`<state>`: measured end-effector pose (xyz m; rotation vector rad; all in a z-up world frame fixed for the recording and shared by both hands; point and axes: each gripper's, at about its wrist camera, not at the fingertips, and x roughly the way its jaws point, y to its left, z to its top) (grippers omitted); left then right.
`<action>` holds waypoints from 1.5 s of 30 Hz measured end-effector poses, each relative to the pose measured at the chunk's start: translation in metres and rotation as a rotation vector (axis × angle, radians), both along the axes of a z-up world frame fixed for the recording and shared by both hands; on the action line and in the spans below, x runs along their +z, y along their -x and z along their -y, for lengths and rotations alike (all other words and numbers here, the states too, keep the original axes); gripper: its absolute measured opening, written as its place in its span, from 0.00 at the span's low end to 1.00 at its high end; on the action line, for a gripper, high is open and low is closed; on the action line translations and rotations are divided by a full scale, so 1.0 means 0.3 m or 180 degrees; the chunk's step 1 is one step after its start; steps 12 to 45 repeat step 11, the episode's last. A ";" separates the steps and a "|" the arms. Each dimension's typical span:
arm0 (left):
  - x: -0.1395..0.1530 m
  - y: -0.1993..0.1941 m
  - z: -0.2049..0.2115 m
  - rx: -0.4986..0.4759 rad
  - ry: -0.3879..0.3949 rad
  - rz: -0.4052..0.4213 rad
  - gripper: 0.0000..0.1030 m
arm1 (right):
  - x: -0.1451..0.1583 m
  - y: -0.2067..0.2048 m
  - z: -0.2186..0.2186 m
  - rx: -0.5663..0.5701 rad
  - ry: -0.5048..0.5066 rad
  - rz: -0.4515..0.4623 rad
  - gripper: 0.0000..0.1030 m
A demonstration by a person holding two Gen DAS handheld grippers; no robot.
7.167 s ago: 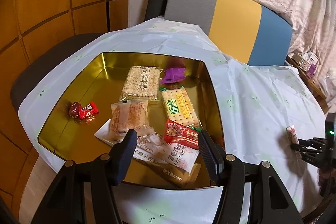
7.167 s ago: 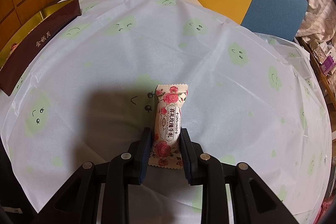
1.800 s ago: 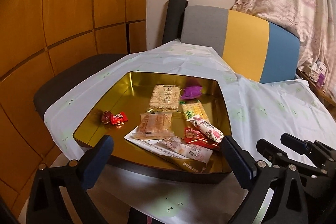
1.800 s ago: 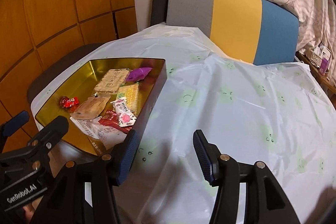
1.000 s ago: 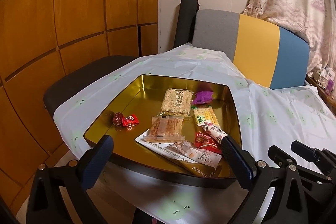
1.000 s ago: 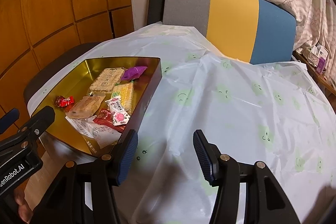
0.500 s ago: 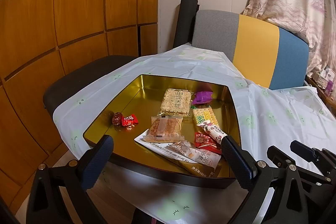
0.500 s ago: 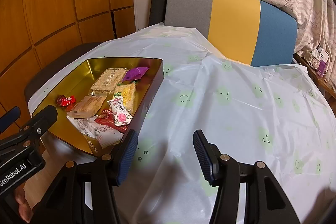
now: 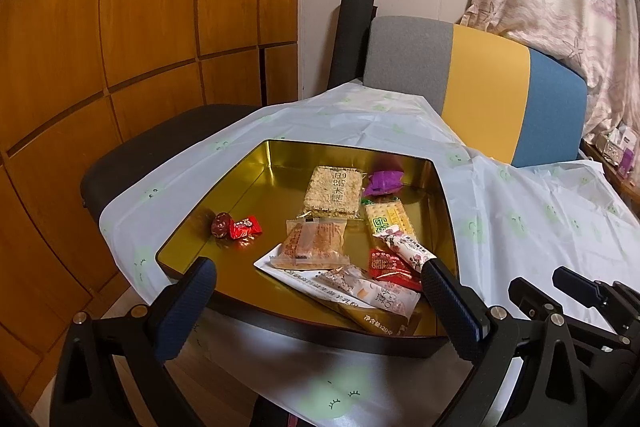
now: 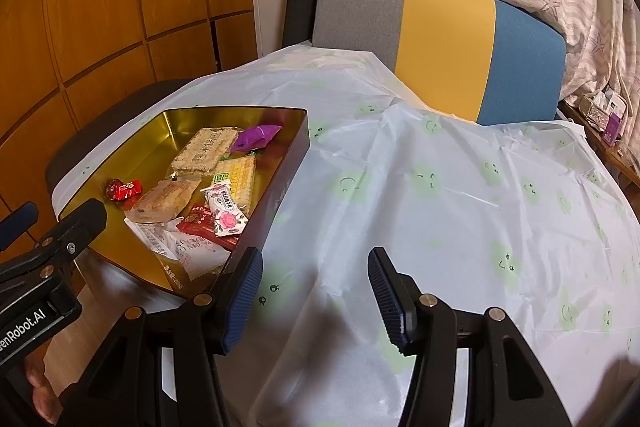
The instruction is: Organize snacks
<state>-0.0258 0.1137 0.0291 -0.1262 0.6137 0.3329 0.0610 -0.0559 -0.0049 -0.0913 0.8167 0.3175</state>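
A gold-lined tin (image 9: 256, 163) with dark outer walls sits on a pale tablecloth (image 10: 440, 187) printed with green faces. Inside the tin lie the snacks: a puffed-rice bar (image 9: 332, 191), a purple candy (image 9: 384, 182), a rose-printed nougat (image 10: 226, 209) and red sweets (image 9: 244, 227). Near the tin, the left gripper (image 9: 320, 303) and right gripper (image 10: 314, 291) both gape with nothing between their fingers.

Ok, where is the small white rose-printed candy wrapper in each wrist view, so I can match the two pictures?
Left wrist: the small white rose-printed candy wrapper lies right of centre, in the gold tin tray, on the red packet.
Right wrist: the wrapper lies at centre-left, near the tray's right wall.
Shared landmark: the purple candy wrapper in the tray's far corner.
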 end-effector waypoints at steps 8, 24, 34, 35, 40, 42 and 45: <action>-0.013 -0.003 0.002 0.0019 -0.0027 -0.0012 1.00 | -0.013 0.001 0.008 -0.0008 0.0006 -0.0015 0.54; -0.016 -0.003 0.000 0.0021 -0.0021 -0.0008 1.00 | -0.022 -0.004 0.024 -0.0035 -0.0014 -0.0038 0.54; -0.016 -0.003 0.000 0.0021 -0.0021 -0.0008 1.00 | -0.022 -0.004 0.024 -0.0035 -0.0014 -0.0038 0.54; -0.016 -0.003 0.000 0.0021 -0.0021 -0.0008 1.00 | -0.022 -0.004 0.024 -0.0035 -0.0014 -0.0038 0.54; -0.016 -0.003 0.000 0.0021 -0.0021 -0.0008 1.00 | -0.022 -0.004 0.024 -0.0035 -0.0014 -0.0038 0.54; -0.016 -0.003 0.000 0.0021 -0.0021 -0.0008 1.00 | -0.022 -0.004 0.024 -0.0035 -0.0014 -0.0038 0.54; -0.016 -0.003 0.000 0.0021 -0.0021 -0.0008 1.00 | -0.022 -0.004 0.024 -0.0035 -0.0014 -0.0038 0.54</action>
